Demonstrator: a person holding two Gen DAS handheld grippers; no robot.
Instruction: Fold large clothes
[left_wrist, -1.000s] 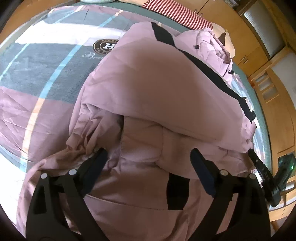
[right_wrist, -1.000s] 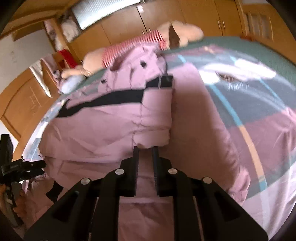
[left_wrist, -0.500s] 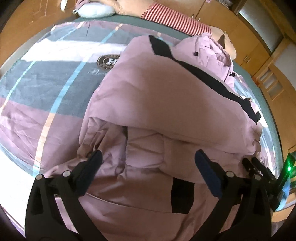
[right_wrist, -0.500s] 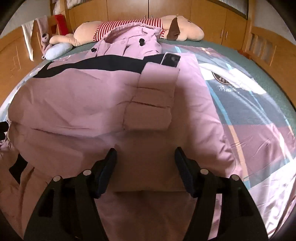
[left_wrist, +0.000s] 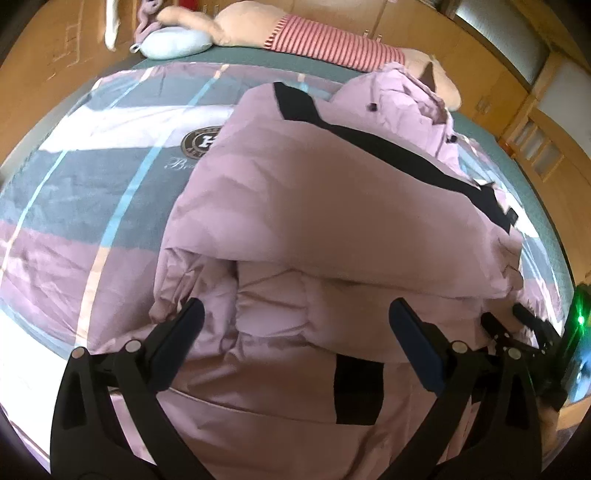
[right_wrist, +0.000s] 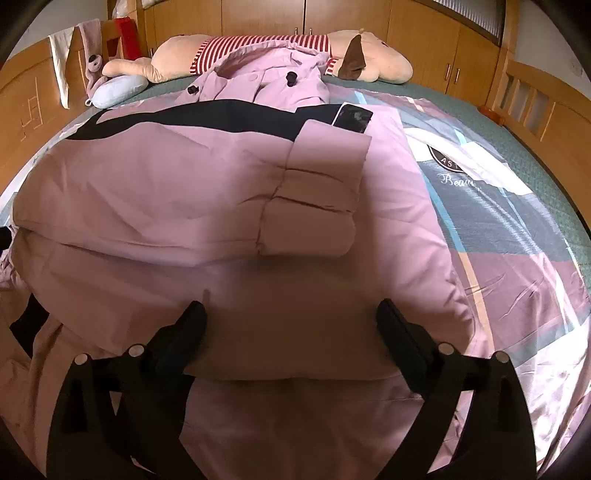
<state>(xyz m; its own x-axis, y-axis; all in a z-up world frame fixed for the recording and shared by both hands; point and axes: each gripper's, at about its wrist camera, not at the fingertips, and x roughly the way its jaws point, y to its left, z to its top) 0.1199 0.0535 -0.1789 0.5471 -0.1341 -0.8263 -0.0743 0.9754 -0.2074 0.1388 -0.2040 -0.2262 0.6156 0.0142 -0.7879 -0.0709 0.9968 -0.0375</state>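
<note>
A large pink padded coat (left_wrist: 332, 206) (right_wrist: 177, 192) with a black band lies spread on the bed, its sides folded inward. One sleeve (right_wrist: 317, 195) lies folded down the middle of its back. My left gripper (left_wrist: 295, 317) hangs wide open above the coat's lower folds, nothing between its fingers. My right gripper (right_wrist: 291, 314) hovers over the coat's lower part; its jaws are opening and hold nothing. The right gripper's black frame (left_wrist: 532, 332) shows at the right edge of the left wrist view.
The bed's plaid cover (left_wrist: 74, 177) (right_wrist: 517, 229) surrounds the coat. A long plush toy in a red-striped shirt (right_wrist: 280, 48) (left_wrist: 325, 40) and a pale blue cushion (right_wrist: 118, 88) lie at the headboard. Wooden cupboards (right_wrist: 369, 18) line the wall behind.
My right gripper went from shut on the sleeve's end to wide open, leaving the sleeve lying on the coat. My left gripper stayed open and drew back a little, so more of the bed shows.
</note>
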